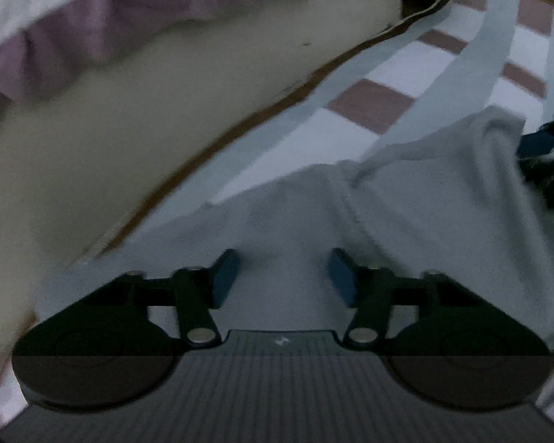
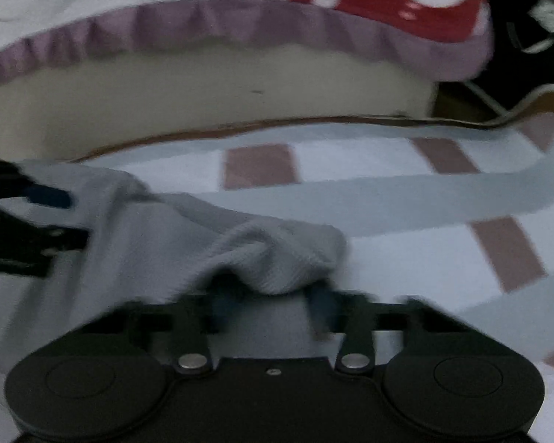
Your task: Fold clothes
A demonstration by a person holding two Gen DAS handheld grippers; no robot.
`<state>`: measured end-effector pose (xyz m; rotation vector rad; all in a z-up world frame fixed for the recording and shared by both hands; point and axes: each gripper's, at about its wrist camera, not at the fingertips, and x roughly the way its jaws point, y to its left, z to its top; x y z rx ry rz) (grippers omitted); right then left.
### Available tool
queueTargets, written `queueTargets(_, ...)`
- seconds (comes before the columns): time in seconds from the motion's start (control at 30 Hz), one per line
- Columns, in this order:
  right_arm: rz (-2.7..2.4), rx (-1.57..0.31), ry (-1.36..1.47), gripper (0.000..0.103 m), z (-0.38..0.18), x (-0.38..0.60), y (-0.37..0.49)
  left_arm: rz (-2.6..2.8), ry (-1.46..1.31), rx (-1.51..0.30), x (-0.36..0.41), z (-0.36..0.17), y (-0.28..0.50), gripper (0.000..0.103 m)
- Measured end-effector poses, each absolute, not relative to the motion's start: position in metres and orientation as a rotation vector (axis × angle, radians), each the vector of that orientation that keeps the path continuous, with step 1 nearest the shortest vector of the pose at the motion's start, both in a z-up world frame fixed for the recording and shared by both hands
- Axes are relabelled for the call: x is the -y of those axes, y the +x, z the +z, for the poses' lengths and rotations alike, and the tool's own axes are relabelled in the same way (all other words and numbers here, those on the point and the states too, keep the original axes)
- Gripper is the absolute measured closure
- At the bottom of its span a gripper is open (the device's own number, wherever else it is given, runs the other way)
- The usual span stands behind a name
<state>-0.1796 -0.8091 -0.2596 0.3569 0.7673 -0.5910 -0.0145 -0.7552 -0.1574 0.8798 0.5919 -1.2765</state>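
- Left wrist view: the left gripper [image 1: 282, 277] has its two blue pads well apart, and nothing is pinched between them. The grey garment [image 1: 406, 199] lies directly under and ahead of it on the checked bed cover [image 1: 369, 107]. The cloth spreads from the jaws forward and to the right, where a seam runs obliquely and a bunched end rises. At the right edge the other tool shows as a dark shape.
- Right wrist view: the right gripper [image 2: 266, 306] stands with its fingers apart too, but a raised fold of the grey garment [image 2: 188, 236] hangs over the tips and hides the pads, so I cannot tell if it grips the cloth. From here the garment runs to the left, towards the left gripper [image 2: 48, 199], which touches its far end. A cream mattress edge [image 2: 203, 88] with a purple frill [image 2: 240, 22] lies behind.
- So the long axis of the garment goes from one tool to the other, each one near one end.
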Motion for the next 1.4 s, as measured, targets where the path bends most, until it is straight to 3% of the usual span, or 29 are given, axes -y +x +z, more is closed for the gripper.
queueTargets(0.07,-0.598,-0.768,0.324,0.092,-0.253,0.806,-0.182,-1.269,0.883,-0.581,0.756,-0.158,-0.013,0.069)
queueTargets(0.17,-0.659,-0.746,0.311,0.098,-0.24,0.804,-0.193,-1.237,0.911,-0.54,0.759,-0.16,-0.015,0.082)
queueTargets(0.3,-0.735,-0.726,0.409,0.098,-0.239,0.82,-0.21,-1.175,0.952,-0.478,0.763,-0.162,-0.014,0.088)
queueTargets(0.4,-0.741,-0.766,0.404,0.098,-0.244,0.823,-0.206,-1.08,0.974,-0.485,0.763,-0.167,0.005,0.102)
queueTargets(0.5,-0.753,-0.826,0.402,0.097,-0.251,0.824,-0.202,-1.029,0.946,-0.536,0.757,-0.166,0.036,0.1)
queueTargets(0.6,-0.775,-0.824,0.405,0.089,-0.249,0.824,-0.205,-1.015,0.962,-0.525,0.747,-0.16,0.055,0.098)
queueTargets(0.63,-0.788,-0.811,0.397,0.081,-0.246,0.823,-0.207,-1.007,0.968,-0.52,0.743,-0.158,0.06,0.098)
queueTargets(0.77,-0.819,-0.754,0.488,0.067,-0.237,0.823,-0.223,-0.965,0.941,-0.61,0.731,-0.151,0.084,0.093)
queueTargets(0.87,-0.813,-0.704,0.627,0.055,-0.23,0.818,-0.237,-0.979,0.92,-0.653,0.72,-0.145,0.095,0.084)
queueTargets(0.93,-0.801,-0.691,0.806,0.055,-0.231,0.816,-0.25,-1.003,0.893,-0.657,0.71,-0.137,0.097,0.075)
queueTargets(1.07,-0.751,-0.601,1.294,0.055,-0.249,0.808,-0.281,-1.176,0.756,-0.733,0.693,-0.116,0.085,0.075)
queueTargets(1.23,-0.767,-0.56,1.355,0.055,-0.261,0.803,-0.281,-1.348,0.687,-0.803,0.692,-0.108,0.042,0.075)
queueTargets(1.4,-0.782,-0.517,1.415,0.053,-0.272,0.797,-0.28,-1.415,0.703,-0.871,0.696,-0.133,0.001,0.075)
